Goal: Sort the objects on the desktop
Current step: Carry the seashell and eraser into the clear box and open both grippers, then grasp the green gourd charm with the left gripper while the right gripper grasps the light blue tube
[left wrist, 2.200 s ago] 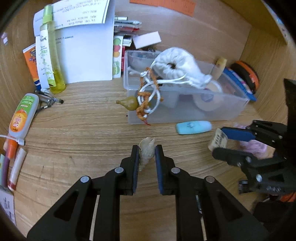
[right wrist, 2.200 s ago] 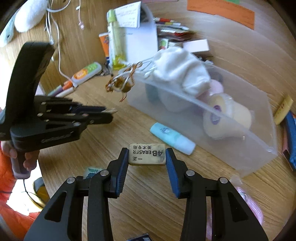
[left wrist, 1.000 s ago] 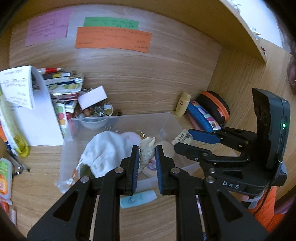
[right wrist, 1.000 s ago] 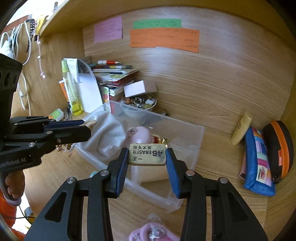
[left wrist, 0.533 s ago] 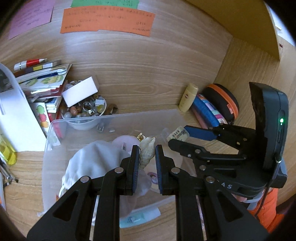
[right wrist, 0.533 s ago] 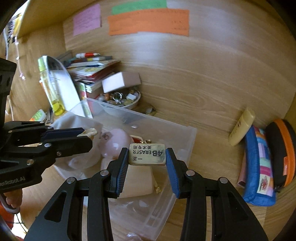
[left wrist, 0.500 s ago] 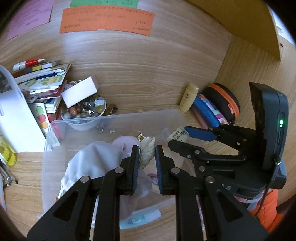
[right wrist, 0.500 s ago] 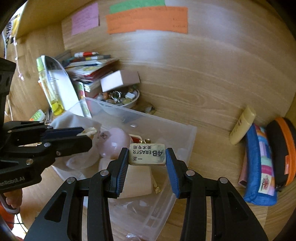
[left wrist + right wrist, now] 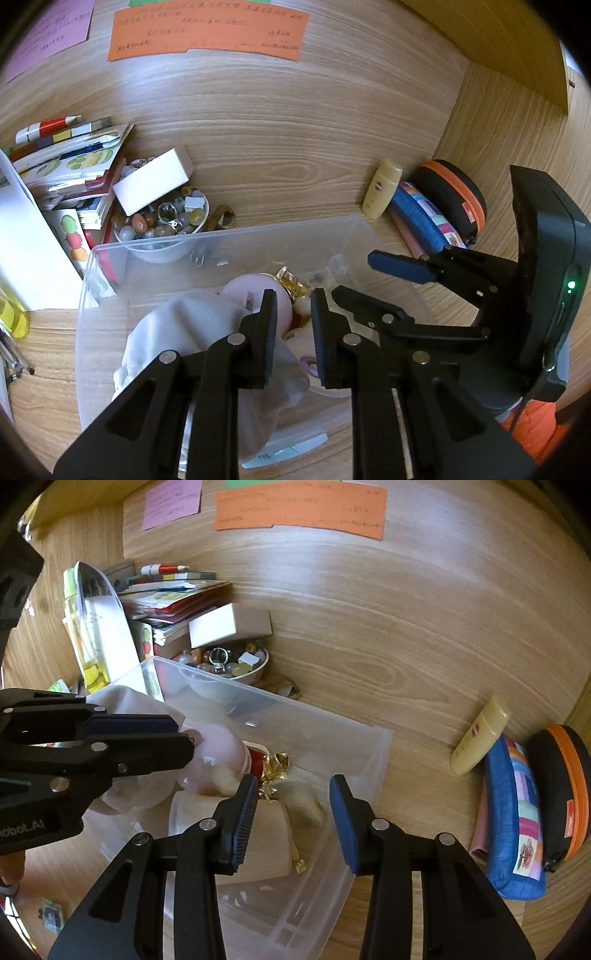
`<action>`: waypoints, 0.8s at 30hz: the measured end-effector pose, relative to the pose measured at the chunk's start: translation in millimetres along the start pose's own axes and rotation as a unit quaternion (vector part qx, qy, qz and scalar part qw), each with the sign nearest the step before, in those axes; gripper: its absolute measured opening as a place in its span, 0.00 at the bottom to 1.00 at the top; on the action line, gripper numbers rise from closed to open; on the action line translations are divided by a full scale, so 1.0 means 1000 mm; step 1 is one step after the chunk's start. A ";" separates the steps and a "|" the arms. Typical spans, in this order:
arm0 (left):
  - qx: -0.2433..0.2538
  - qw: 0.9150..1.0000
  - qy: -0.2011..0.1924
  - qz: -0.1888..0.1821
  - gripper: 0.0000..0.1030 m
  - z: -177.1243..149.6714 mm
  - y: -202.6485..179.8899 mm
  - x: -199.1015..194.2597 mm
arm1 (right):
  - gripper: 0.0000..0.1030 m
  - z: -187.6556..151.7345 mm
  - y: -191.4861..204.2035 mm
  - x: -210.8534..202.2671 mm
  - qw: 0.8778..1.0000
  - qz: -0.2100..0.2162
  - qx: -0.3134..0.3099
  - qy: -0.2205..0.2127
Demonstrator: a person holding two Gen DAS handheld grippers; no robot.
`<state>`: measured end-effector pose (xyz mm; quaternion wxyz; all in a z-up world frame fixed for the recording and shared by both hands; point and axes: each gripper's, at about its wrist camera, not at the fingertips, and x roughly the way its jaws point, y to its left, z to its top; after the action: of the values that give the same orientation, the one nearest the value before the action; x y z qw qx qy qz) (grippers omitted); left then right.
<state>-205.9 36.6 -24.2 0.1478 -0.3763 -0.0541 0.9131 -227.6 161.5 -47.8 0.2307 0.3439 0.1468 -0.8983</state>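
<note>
Both grippers hover over the clear plastic bin (image 9: 221, 236) (image 9: 314, 709). The jaws of my left gripper (image 9: 293, 295) (image 9: 186, 733) are opening, with nothing between the pads. Just past its tips, a pale shell (image 9: 303, 305) lies loose in the bin, beside a gold wrapper (image 9: 290, 280). My right gripper (image 9: 293, 781) (image 9: 352, 273) is opening too and holds nothing. A blurred pale eraser (image 9: 303, 803) is below its tips, inside the bin. The bin also holds a white cloth pouch (image 9: 192, 325) and a pink round thing (image 9: 221, 746).
Behind the bin are a bowl of beads (image 9: 162, 225), a white box (image 9: 151, 181) and a stack of books (image 9: 173, 594). To the right lie a yellow tube (image 9: 480, 734), a blue pouch (image 9: 513, 812) and a black-and-orange case (image 9: 565, 786). Wooden walls close in at the back and right.
Half a second ago the left gripper gripped the shell and the right gripped the eraser. Both jaws have since widened, and both things have dropped out into the bin.
</note>
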 end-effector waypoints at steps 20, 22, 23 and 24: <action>0.000 0.996 -0.071 0.050 0.69 -0.013 0.005 -0.067 | 0.80 0.006 0.008 -0.049 0.998 -0.034 0.011 -0.048; -0.003 0.996 -0.074 0.057 0.71 -0.017 0.010 -0.075 | 0.81 0.004 0.013 -0.055 0.998 -0.034 0.010 -0.047; -0.006 0.995 -0.075 0.062 0.72 -0.021 0.014 -0.080 | 0.81 0.004 0.015 -0.057 0.998 -0.034 0.011 -0.045; -0.008 0.995 -0.076 0.066 0.72 -0.023 0.017 -0.083 | 0.81 0.002 0.018 -0.059 0.998 -0.032 0.013 -0.044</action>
<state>-137.6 -5.9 11.2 0.0797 -0.3099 -0.0473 0.9463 -181.3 163.8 -7.9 0.2041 0.3018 0.1355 -0.9214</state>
